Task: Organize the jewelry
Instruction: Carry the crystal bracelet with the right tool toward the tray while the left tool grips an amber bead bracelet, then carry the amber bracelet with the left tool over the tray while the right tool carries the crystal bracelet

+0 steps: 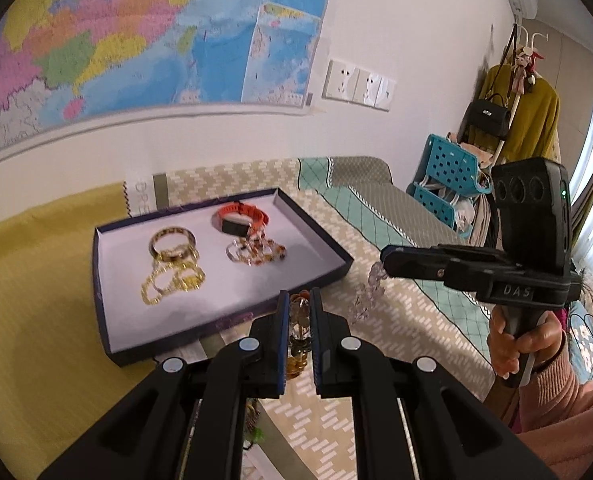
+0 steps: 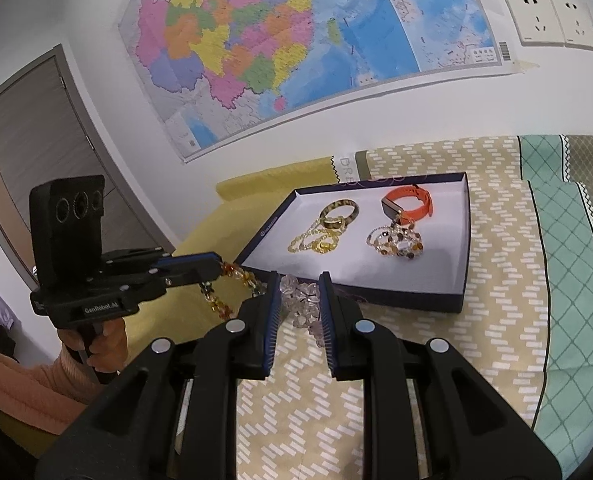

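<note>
A dark shallow box with a white floor lies on the bed and holds a gold bangle with gold chains, an orange watch and a mixed bead bracelet. My left gripper is shut on an amber bead bracelet, lifted just before the box's near edge. My right gripper is shut on a clear crystal bead bracelet that hangs beside the box.
A patterned bedspread and a yellow cover lie under the box. A wall map and sockets are behind. Blue baskets and a coat rack with a black bag stand at the right. A door is at the left.
</note>
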A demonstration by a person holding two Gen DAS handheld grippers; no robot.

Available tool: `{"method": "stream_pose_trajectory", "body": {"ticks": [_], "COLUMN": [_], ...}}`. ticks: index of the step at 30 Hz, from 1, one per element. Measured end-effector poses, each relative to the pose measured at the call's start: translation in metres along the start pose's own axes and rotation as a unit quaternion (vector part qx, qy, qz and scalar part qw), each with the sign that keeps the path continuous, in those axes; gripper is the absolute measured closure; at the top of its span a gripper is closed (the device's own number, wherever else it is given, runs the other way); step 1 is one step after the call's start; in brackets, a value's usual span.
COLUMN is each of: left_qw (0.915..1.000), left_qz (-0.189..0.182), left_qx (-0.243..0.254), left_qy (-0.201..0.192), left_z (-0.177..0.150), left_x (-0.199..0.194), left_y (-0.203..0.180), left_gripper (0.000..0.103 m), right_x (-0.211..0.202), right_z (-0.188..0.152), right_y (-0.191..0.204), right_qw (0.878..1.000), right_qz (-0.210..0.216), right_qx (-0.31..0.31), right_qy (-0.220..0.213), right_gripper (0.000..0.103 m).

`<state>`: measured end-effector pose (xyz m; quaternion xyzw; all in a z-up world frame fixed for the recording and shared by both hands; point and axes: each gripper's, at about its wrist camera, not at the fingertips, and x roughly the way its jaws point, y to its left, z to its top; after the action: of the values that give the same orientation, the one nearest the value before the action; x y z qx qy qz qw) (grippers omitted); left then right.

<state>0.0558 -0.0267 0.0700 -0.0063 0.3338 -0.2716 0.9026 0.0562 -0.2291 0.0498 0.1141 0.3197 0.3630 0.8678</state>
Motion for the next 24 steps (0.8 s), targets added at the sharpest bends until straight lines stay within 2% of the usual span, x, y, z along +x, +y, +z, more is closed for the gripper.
{"method": "stream_pose_trajectory", "body": {"ticks": [10, 19, 24], "left_qw": [0.9996, 0.9985, 0.9984], "left_qz": [0.015, 0.044, 0.047], "left_qx": [-0.004, -0.01, -0.01], "left_qy": [-0.024, -0.03, -0.028], "left_z": [0.023, 0.035, 0.038], "left_x": [-0.01, -0.006, -0.002], "left_y": [0.014, 0.029, 0.034], "left_gripper": [0.095, 0.095, 0.095], "right_x": [0.012, 0.022, 0.027], "right_z": [0.021, 0.033, 0.04], "right_y": [0.0, -0.007, -0.011], "right_qw": [1.0, 1.0, 1.0], "right_qz": [0.006, 0.008, 0.007], "right_qx": [-0.007, -0.001, 0.001], "right_qy": [-0.005, -0.005, -0.005], "right_gripper": [0.084, 0.084, 0.084]}}
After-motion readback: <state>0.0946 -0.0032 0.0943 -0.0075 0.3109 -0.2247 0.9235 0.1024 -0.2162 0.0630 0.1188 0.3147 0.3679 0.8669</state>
